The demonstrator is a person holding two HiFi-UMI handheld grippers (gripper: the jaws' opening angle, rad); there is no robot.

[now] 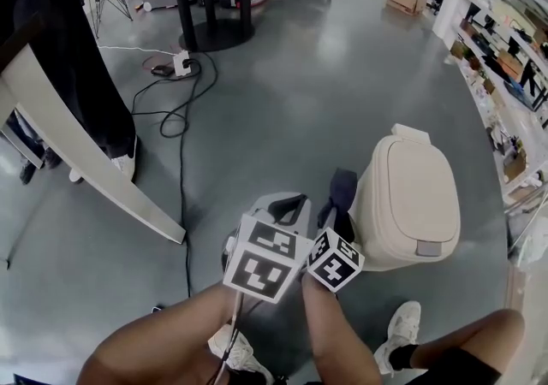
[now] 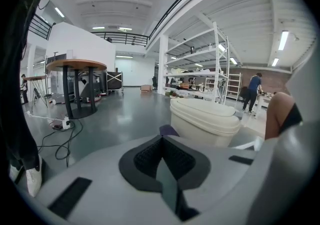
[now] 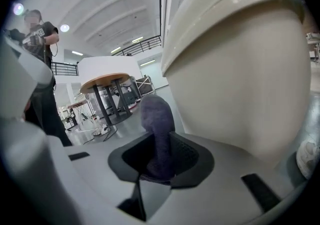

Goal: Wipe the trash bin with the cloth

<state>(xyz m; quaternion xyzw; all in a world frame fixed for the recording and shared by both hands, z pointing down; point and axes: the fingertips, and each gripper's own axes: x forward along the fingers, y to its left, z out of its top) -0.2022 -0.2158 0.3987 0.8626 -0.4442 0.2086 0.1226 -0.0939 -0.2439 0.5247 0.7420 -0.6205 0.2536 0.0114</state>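
Right claw (image 3: pixel 160 156) is pinching the cloth (image 3: pixel 156 119) w/ a firm bite: the lower end is buried btwn the pads and the rest sticks out free. Left claw (image 2: pixel 162 159) has jaws pressed together on nothing and sits just beside the right one, on its left. The cloth is dark, soft and limp-looking, bunched into a thick roll. Its long axis runs straight out along the jaws, rounded tip pointing away from the person, just beside the trash bin (image 1: pixel 407 204) side wall; can't tell if it touches. Prob. it will fold and smear under pressure, so the grip low on the roll suits, leaving enough free end to press flat. The bin stands upright on the floor (image 1: pixel 291 92), toward the floor's right edge by the shelving (image 1: pixel 505 58), lid shut. In head view its long axis runs near-to-far, w/ the hinge end far and the grey catch at the near end, facing the person. It is cream plastic, smooth and glossy, likely hollow and light, so I'd expect it to skid on the polished floor under a hard rub. Steady it at the lid rim or near edge w/ the left claw, and don't squeeze the thin wall.
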